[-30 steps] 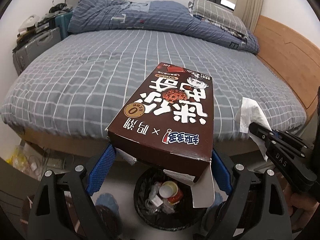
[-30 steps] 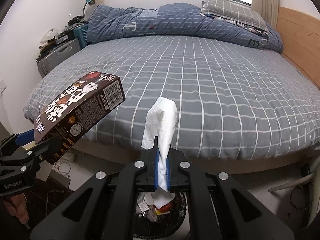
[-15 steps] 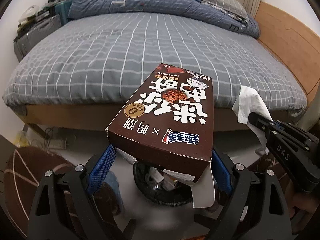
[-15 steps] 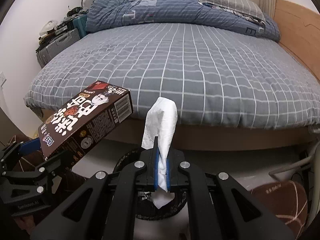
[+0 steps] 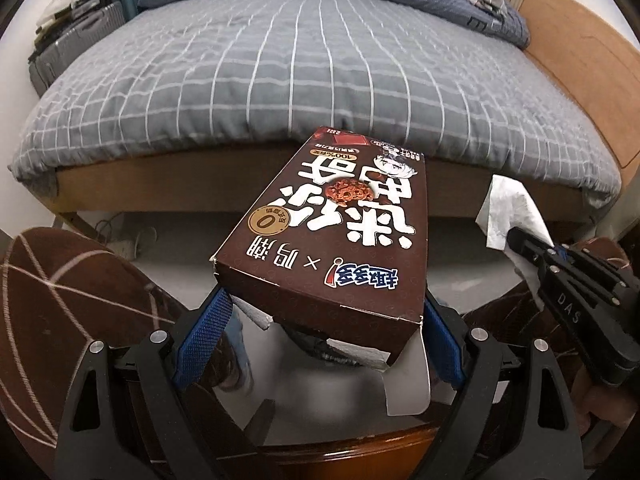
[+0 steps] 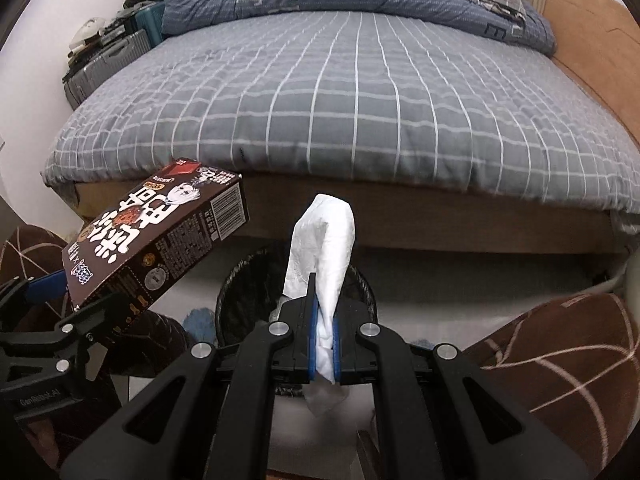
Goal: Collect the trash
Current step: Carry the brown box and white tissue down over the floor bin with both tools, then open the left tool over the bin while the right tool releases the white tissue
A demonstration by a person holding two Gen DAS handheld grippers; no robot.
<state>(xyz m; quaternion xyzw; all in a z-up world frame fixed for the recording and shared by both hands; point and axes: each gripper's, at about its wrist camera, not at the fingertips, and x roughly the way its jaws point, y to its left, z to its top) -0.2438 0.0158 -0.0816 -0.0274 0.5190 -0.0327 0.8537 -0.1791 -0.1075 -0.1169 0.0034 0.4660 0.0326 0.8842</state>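
Left gripper [image 5: 324,316] clamps a brown snack box [image 5: 332,236] across its width, fingers spread wide; right gripper [image 6: 324,344], fingers nearly shut, pinches a white tissue [image 6: 324,248] — both held above a black bin [image 6: 240,292] beside the bed [image 6: 340,92], seemingly for dropping.

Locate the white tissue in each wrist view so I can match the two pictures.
Left wrist view: the tissue is at the right edge, sticking up from the right claw, to the right of the brown box.
Right wrist view: the tissue stands at centre, pinched between the blue pads above the black bin.
Shared landmark: the grey checked bed runs behind it in both.
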